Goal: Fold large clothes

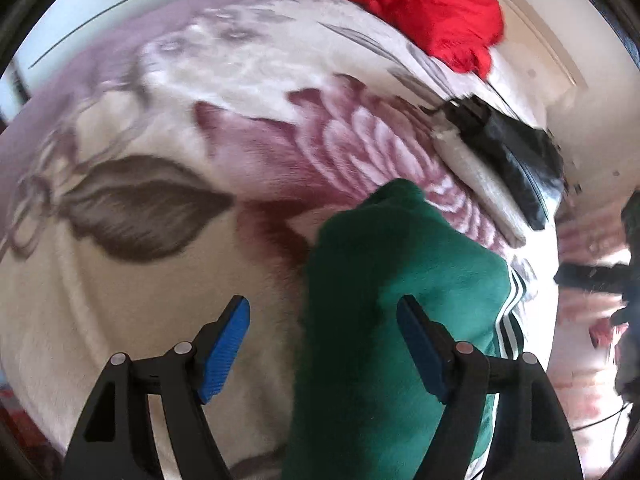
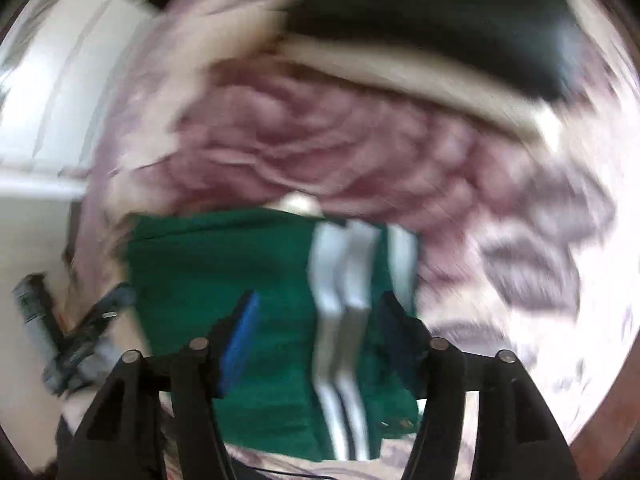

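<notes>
A green garment with white stripes [image 1: 380, 280] is lying folded on a floral blanket [image 1: 160, 140], directly below and ahead of the left claw [image 1: 324, 320], whose jaws are standing apart, gripping nothing. The right claw [image 2: 316, 320] is hovering open over the stripes; that view is blurred. A red cloth [image 1: 420, 0] is lying far ahead.

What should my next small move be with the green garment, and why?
Probably lower the left tongs and close them on the raised fold of the green garment, to lay it flat. Both tongs are open; the fold humps up between the left pads without being pinched. The right tongs hang over the white stripes, holding nothing.
</notes>
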`<state>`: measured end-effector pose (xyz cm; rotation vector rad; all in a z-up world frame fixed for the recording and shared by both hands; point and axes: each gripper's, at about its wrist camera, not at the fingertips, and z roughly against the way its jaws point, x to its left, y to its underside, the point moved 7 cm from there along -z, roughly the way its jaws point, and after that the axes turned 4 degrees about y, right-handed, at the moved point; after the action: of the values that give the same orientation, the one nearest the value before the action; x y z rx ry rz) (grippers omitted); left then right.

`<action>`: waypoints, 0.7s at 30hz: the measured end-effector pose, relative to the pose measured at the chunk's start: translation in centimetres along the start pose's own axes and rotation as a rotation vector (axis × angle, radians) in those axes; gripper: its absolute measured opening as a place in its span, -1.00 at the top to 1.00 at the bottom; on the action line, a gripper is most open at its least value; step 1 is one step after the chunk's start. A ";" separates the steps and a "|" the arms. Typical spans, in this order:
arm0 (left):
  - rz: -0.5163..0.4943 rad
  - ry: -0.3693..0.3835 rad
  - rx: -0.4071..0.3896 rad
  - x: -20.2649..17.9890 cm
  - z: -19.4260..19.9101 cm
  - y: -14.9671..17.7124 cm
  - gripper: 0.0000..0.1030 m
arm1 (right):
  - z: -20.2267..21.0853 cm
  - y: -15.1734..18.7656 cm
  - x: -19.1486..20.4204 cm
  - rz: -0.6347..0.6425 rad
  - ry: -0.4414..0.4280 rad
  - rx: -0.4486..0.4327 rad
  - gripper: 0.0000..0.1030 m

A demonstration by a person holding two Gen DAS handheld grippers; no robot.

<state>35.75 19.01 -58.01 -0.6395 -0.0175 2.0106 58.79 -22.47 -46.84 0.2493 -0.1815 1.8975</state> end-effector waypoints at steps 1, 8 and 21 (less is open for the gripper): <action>0.026 -0.020 -0.002 0.7 0.2 0.5 -0.45 | 0.2 -0.9 2.8 0.080 -0.044 0.013 -0.28; 0.220 -0.026 0.050 4.8 0.3 5.1 -0.45 | -7.6 -3.8 19.4 0.641 0.015 0.159 -0.31; 0.302 0.020 0.046 9.4 0.6 6.9 -0.45 | -18.4 -4.2 18.3 -0.040 -0.193 0.664 0.37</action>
<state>26.35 23.37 -63.44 -0.6633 0.1449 2.2867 55.30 0.08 -59.83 0.8762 0.3334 1.8407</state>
